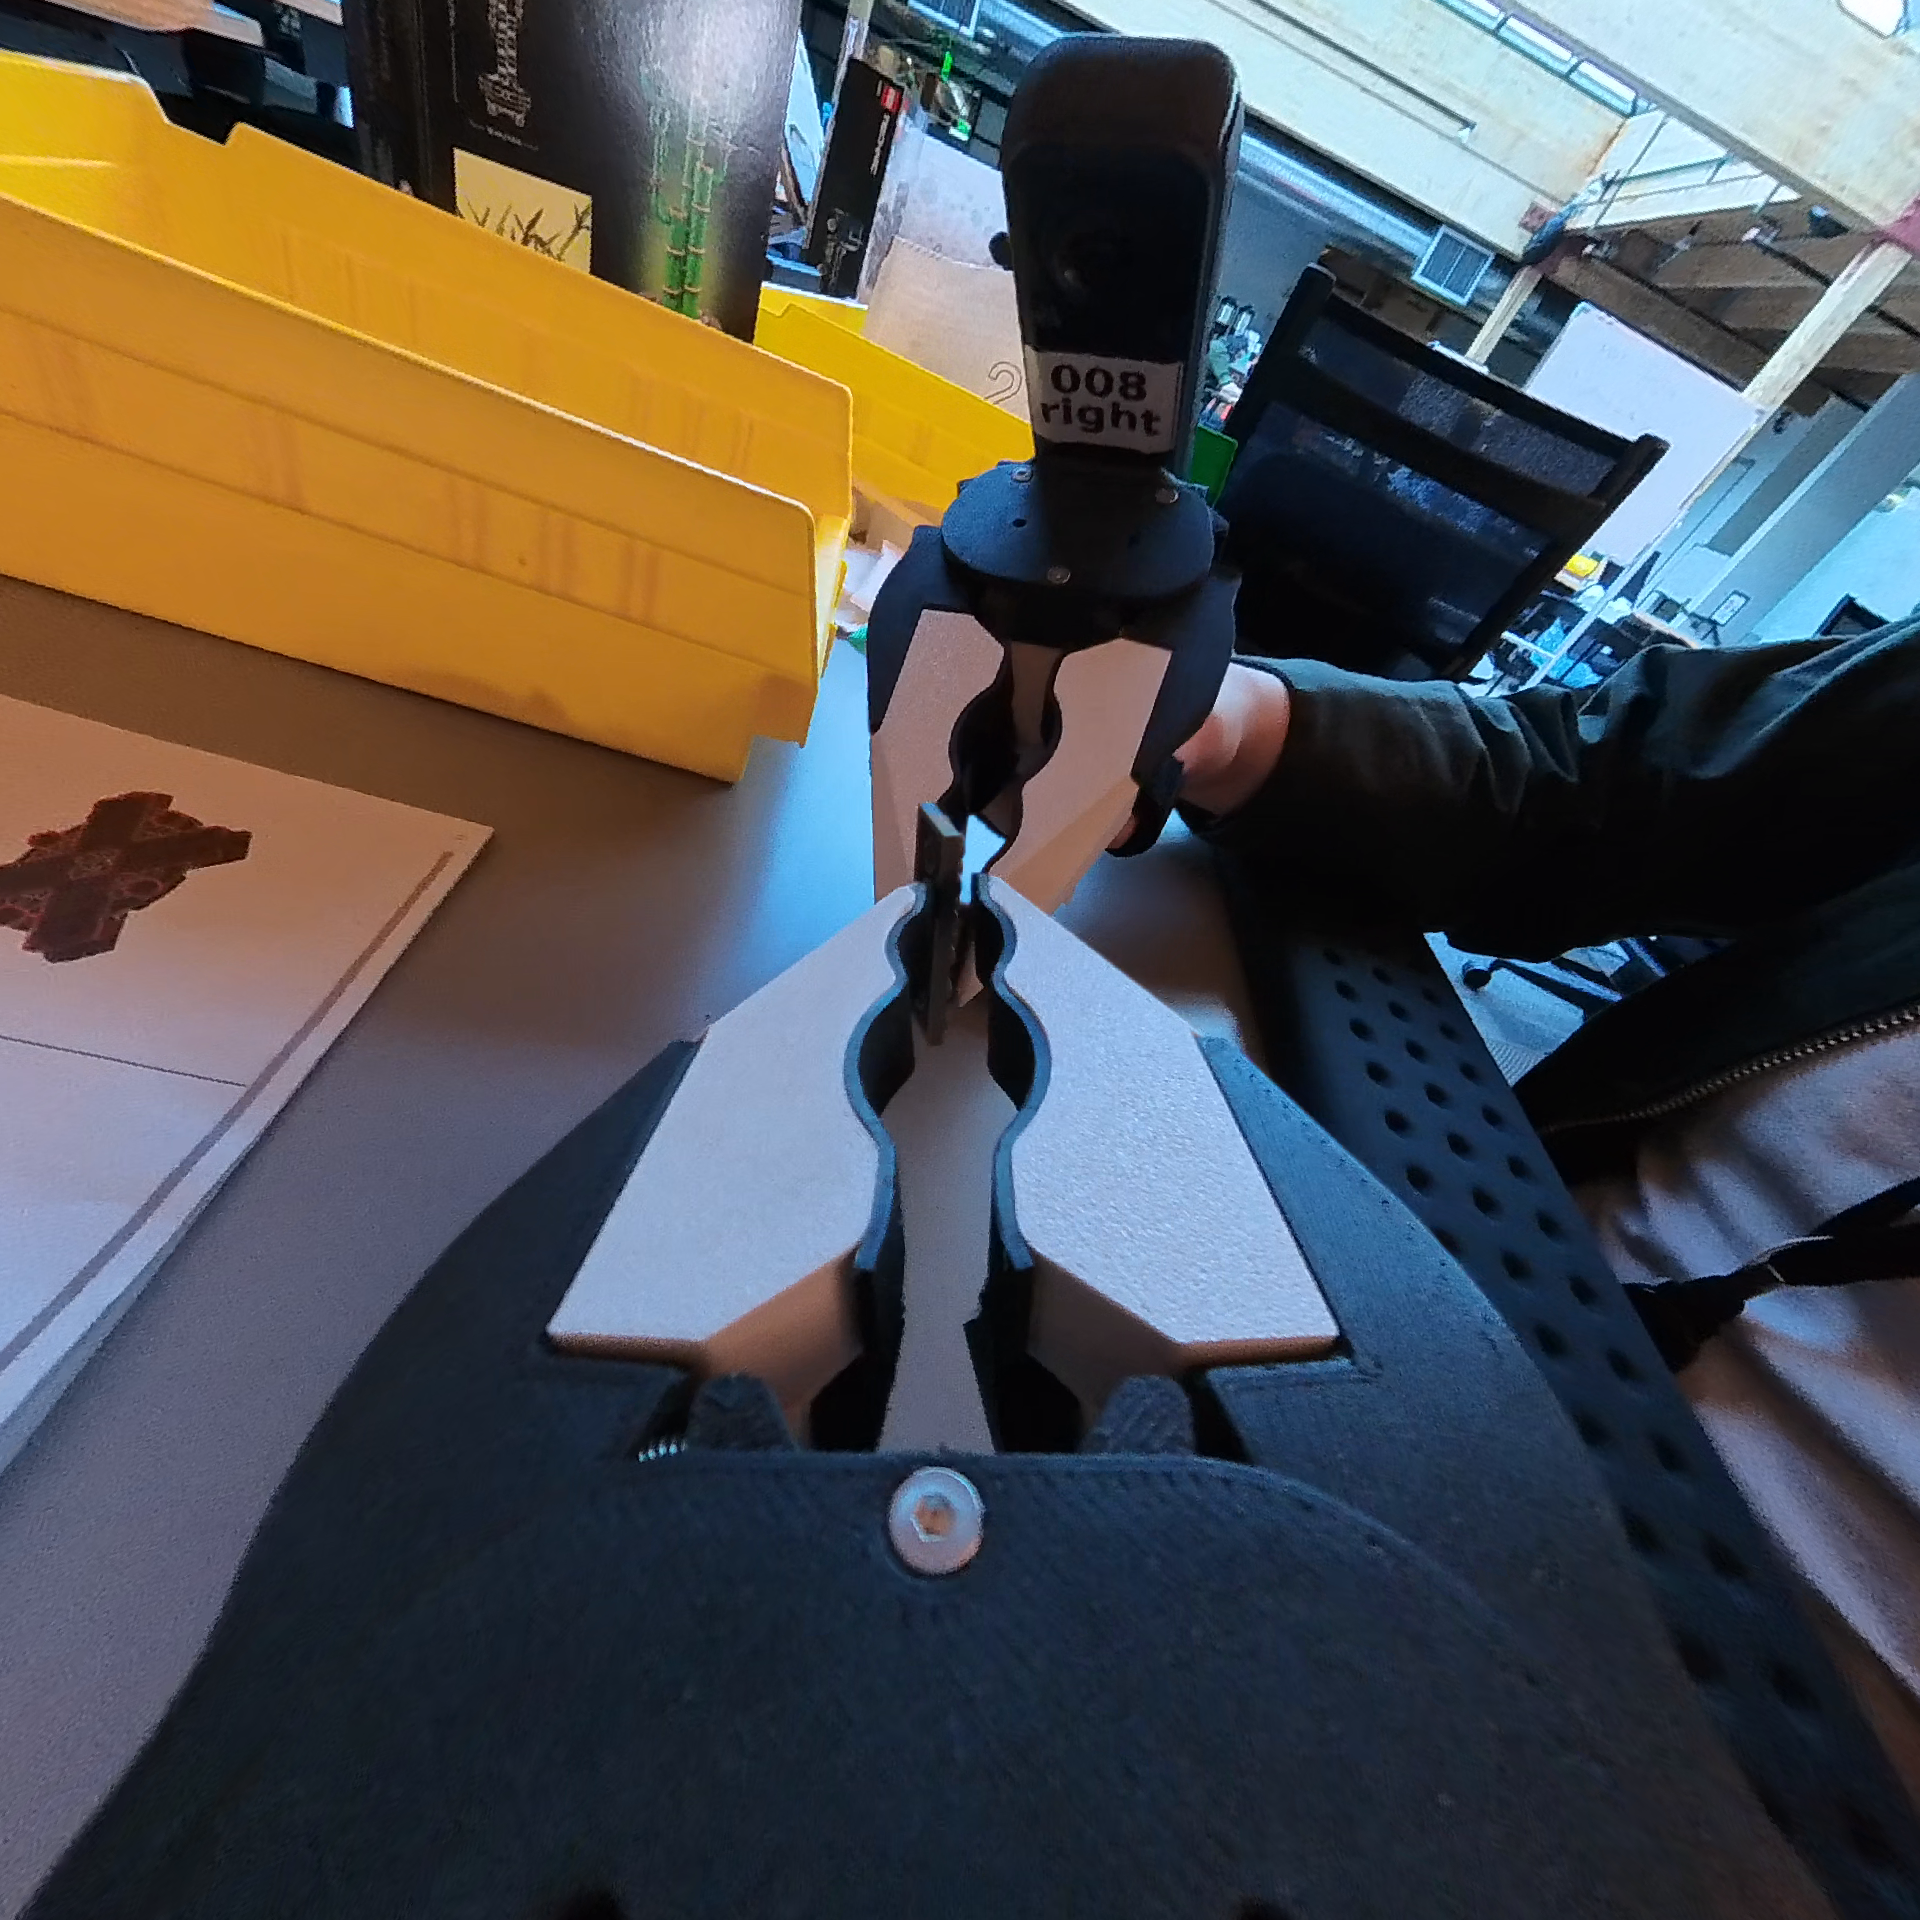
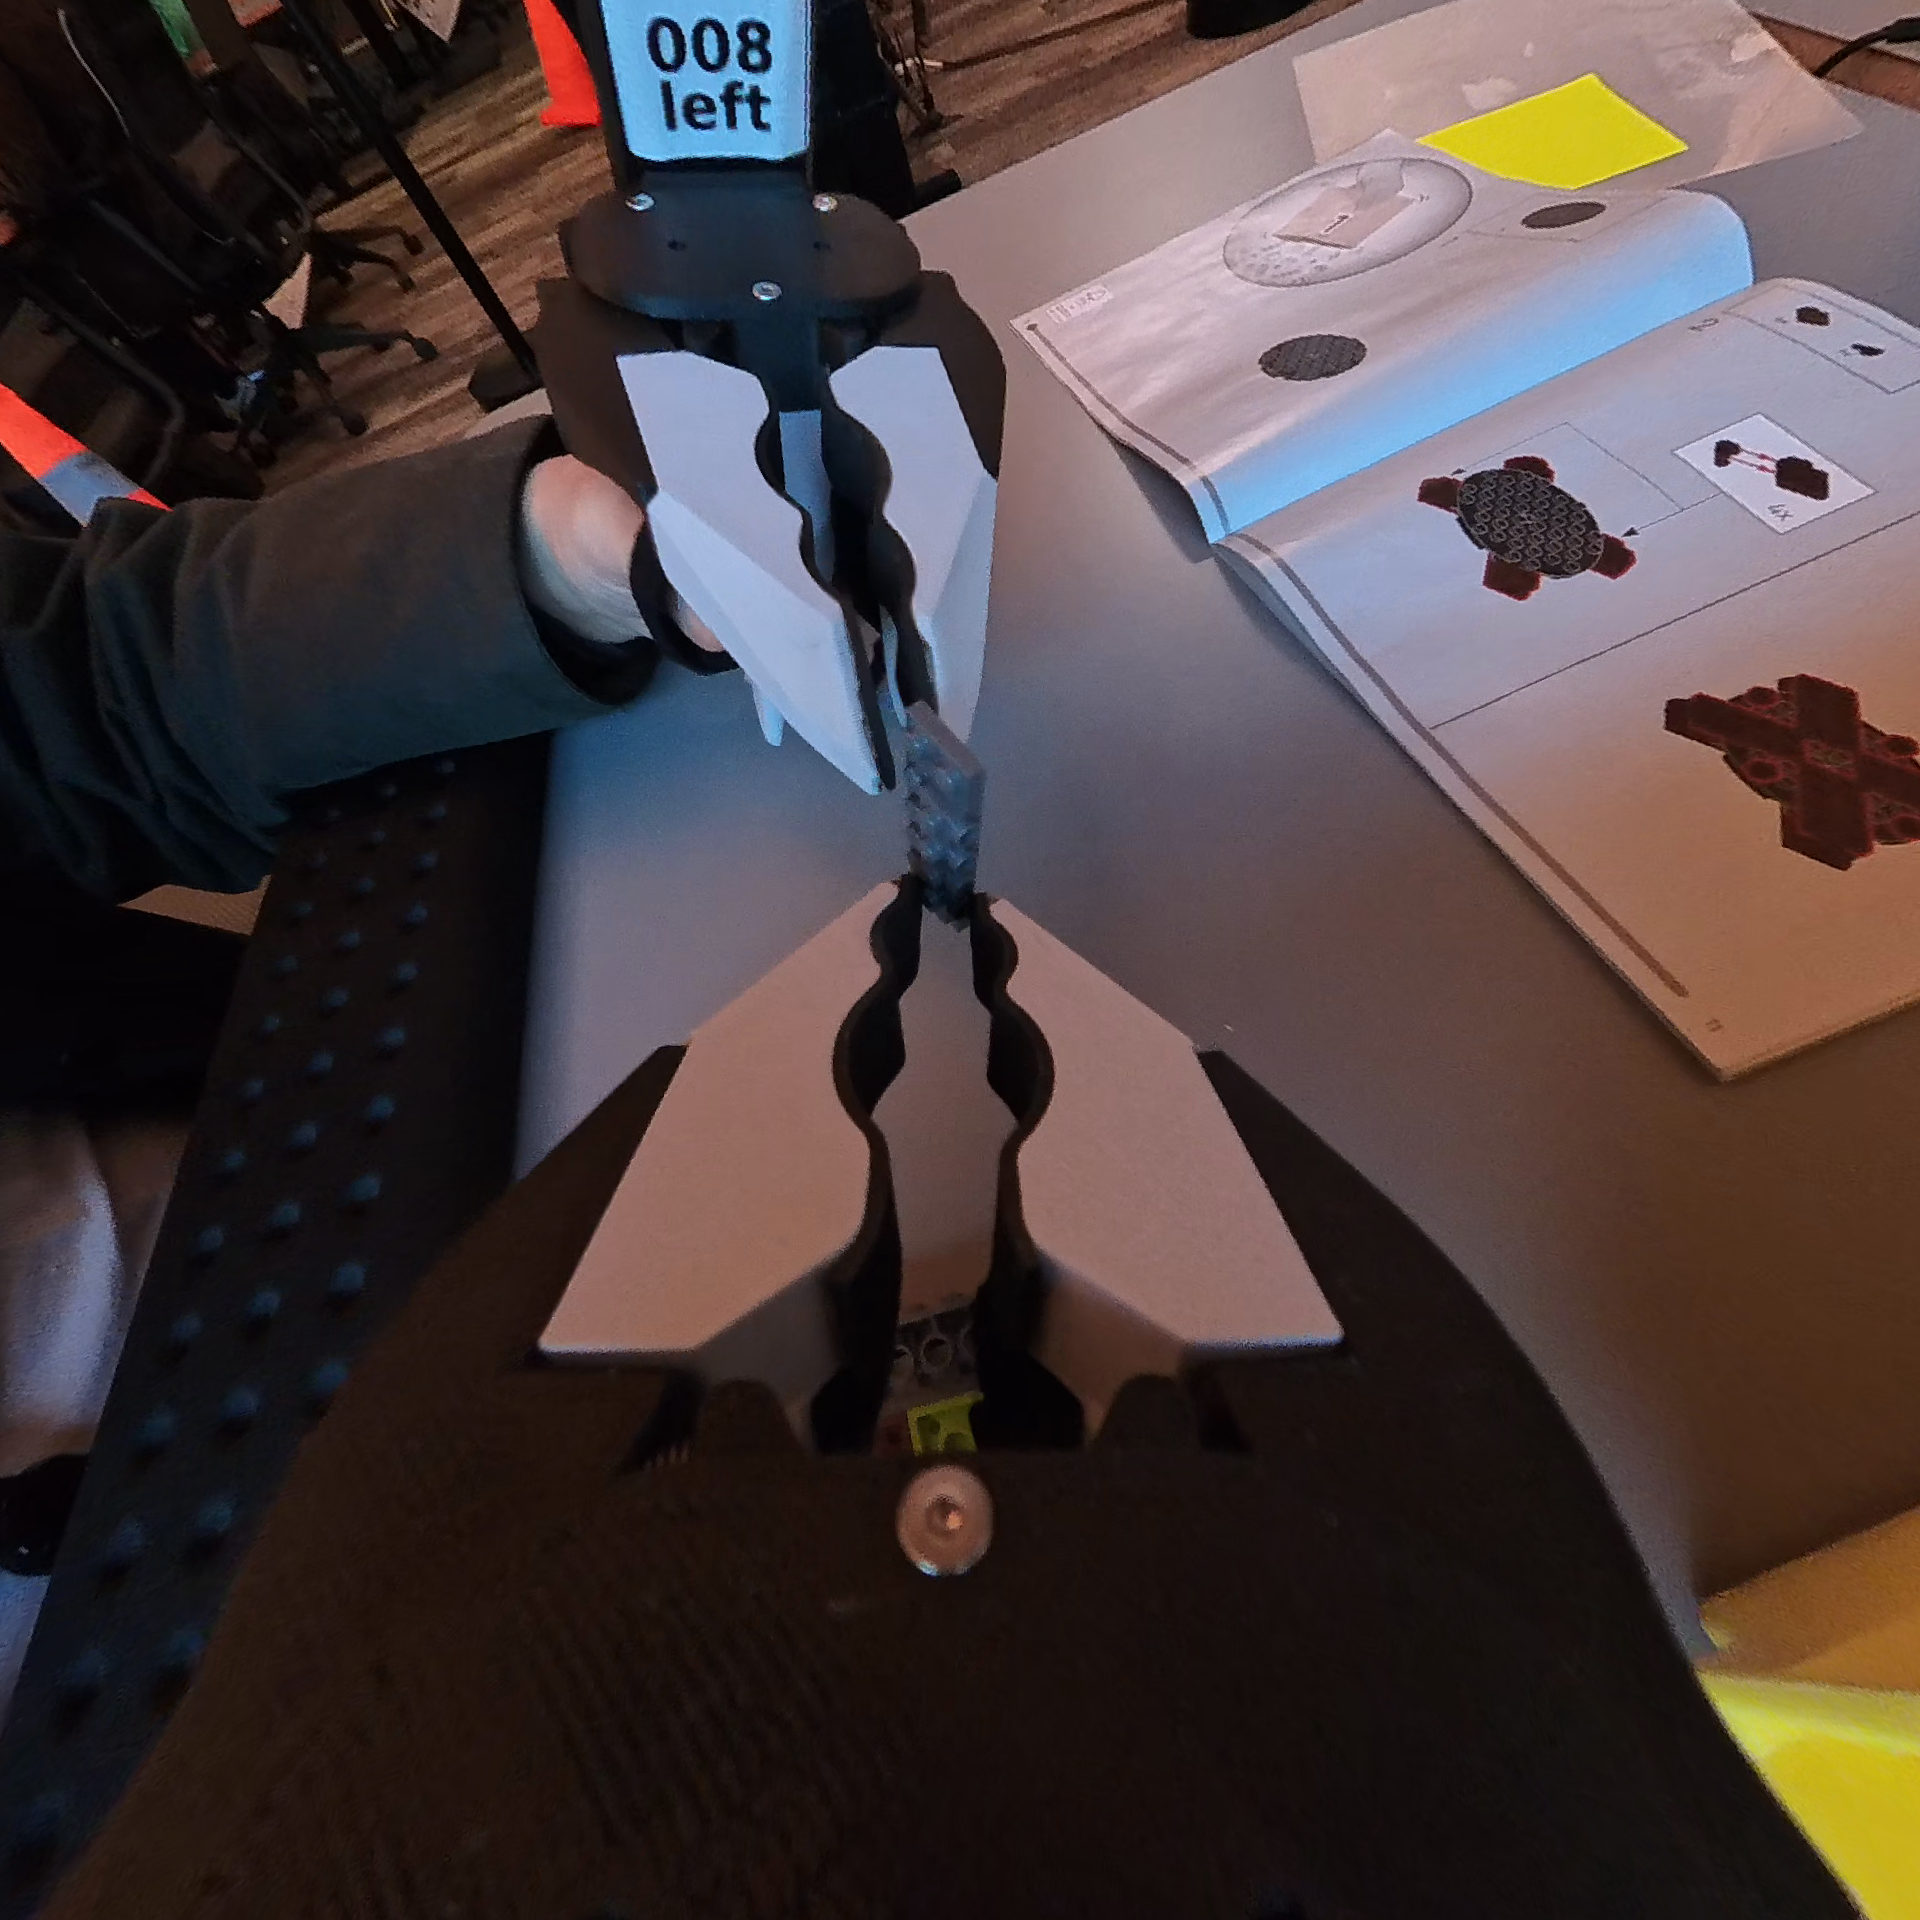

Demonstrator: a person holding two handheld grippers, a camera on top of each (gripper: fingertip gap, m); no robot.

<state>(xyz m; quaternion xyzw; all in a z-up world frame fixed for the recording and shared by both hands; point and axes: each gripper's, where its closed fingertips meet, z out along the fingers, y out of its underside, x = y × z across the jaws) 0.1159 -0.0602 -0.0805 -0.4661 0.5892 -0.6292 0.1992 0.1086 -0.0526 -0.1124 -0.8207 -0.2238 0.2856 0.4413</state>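
A small grey studded plate (image 2: 943, 821) hangs in the air above the grey table (image 2: 1195, 883), gripped at both ends. My right gripper (image 2: 940, 902) is shut on its near end. My left gripper (image 2: 902, 756) comes from the opposite side and is shut on its far end. In the left wrist view the plate (image 1: 938, 940) stands edge-on between my left gripper's tips (image 1: 940, 902), and the right gripper (image 1: 982, 816) meets it from above. I cannot tell whether it is one plate or two joined. A hand holds each gripper.
An open instruction booklet (image 2: 1558, 644) lies on the table to the right; it also shows in the left wrist view (image 1: 187, 987). Stacked yellow bins (image 1: 416, 468) with dark boxes (image 1: 623, 156) behind stand at the back left. A black perforated strip (image 1: 1455, 1143) runs along the table edge.
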